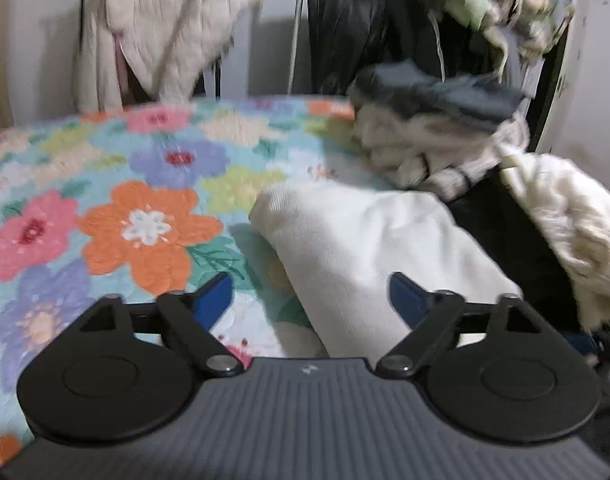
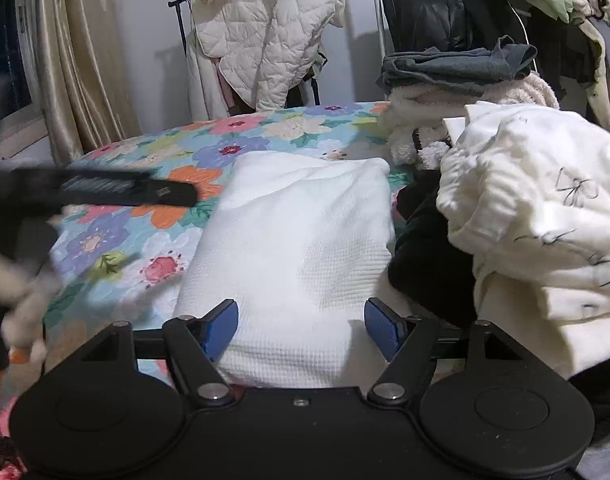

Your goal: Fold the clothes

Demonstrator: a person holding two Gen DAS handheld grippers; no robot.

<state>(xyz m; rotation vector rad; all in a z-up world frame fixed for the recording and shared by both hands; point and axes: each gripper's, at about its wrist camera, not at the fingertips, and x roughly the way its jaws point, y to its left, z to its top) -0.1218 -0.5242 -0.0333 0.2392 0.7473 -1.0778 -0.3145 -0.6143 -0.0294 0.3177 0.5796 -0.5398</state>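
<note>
The white garment [image 2: 301, 248] is lying folded into a rectangle on the floral quilt [image 2: 117, 240], its long axis running away from you toward the far edge of the bed, the near short edge sitting between your right gripper's [image 2: 301, 330] fingers. You are holding that gripper wide open, gripping nothing. Your left gripper [image 1: 309, 300] is also spread wide and empty, hovering over the garment's near left corner [image 1: 357, 256]. A dark garment [image 2: 421, 264] is lying just right of the fold, with a cream pile [image 2: 537, 208] beyond it. A grey stack [image 2: 457, 66] is sitting farther back.
</note>
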